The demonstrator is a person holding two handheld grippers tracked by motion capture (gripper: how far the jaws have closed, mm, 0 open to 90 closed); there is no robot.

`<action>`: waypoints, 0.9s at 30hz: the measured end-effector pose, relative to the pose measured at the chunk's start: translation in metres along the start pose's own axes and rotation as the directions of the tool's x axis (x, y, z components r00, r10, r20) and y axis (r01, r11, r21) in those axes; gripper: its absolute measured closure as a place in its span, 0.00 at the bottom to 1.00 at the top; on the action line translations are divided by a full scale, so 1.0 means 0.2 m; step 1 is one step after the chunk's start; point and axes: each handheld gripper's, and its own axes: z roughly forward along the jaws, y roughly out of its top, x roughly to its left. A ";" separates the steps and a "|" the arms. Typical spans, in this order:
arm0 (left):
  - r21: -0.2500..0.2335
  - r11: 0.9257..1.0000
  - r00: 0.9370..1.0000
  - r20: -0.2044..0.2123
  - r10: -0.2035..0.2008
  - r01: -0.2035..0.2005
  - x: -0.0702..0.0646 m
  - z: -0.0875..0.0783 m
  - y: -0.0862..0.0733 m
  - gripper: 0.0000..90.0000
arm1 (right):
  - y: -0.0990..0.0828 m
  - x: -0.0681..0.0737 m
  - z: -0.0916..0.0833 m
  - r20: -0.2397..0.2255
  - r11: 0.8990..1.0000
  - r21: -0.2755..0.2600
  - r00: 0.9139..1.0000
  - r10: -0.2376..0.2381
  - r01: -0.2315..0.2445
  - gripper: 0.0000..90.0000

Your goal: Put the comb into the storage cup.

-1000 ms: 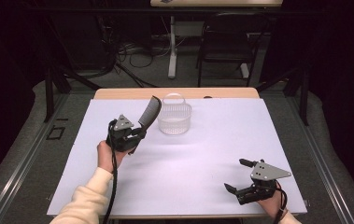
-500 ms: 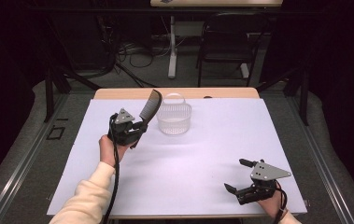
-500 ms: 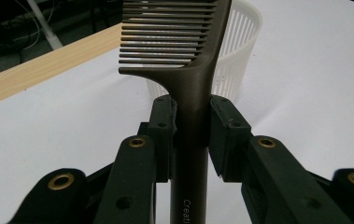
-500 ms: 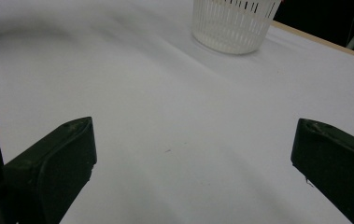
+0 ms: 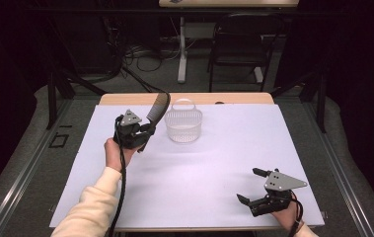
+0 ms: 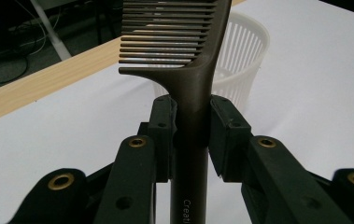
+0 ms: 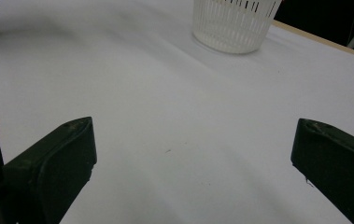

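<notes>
Leftmost on the white-covered table (image 5: 214,163), the left gripper (image 5: 142,134) is raised above the sheet in the person's left hand (image 5: 115,152), a cream sleeve (image 5: 93,207) running back from it toward the bottom edge of the high view. Its jaws are closed tight on the handle of a dark comb (image 6: 184,70); in the left gripper view the two black pads press the handle from either side, and the toothed head stands up beyond the fingertips, its teeth pointing to the left of that view. From above, the comb (image 5: 157,106) slants up and away from the gripper toward the far side of the table. Just beyond and to the right of the comb's head sits a white slatted plastic basket (image 5: 183,126) with a loop handle at its far rim, resting on the sheet close to the gripper but apart from it; the same basket (image 6: 244,60) shows partly behind the comb in the left gripper view. Well to the right, near the table's front edge, the right gripper (image 5: 253,190) lies low over the sheet with its jaws spread wide and nothing between them. Its own view shows bare white sheet between the two black jaw tips, with the basket (image 7: 235,23) far ahead of them.
</notes>
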 end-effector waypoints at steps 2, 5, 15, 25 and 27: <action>-0.001 1.000 1.000 0.002 -0.005 0.005 0.01 0.00 0.01 0.80 | 0.00 0.00 0.00 0.000 1.000 0.002 1.000 -0.002 0.002 0.00; -0.004 1.000 1.000 -0.001 -0.008 0.008 0.01 0.01 0.02 0.80 | 0.00 0.00 0.00 -0.001 1.000 0.003 1.000 -0.001 0.001 0.00; -0.015 1.000 1.000 -0.010 -0.008 0.007 0.02 0.01 0.07 0.80 | 0.00 0.00 0.00 -0.003 1.000 0.004 1.000 -0.002 0.002 0.00; -0.025 1.000 1.000 -0.015 -0.008 0.008 0.03 0.03 0.11 0.80 | 0.00 0.00 0.00 -0.002 1.000 0.007 1.000 -0.001 0.001 0.00; -0.025 1.000 1.000 -0.016 -0.006 0.006 0.03 0.04 0.12 0.80 | 0.00 0.00 0.00 -0.002 1.000 0.007 1.000 -0.002 0.002 0.00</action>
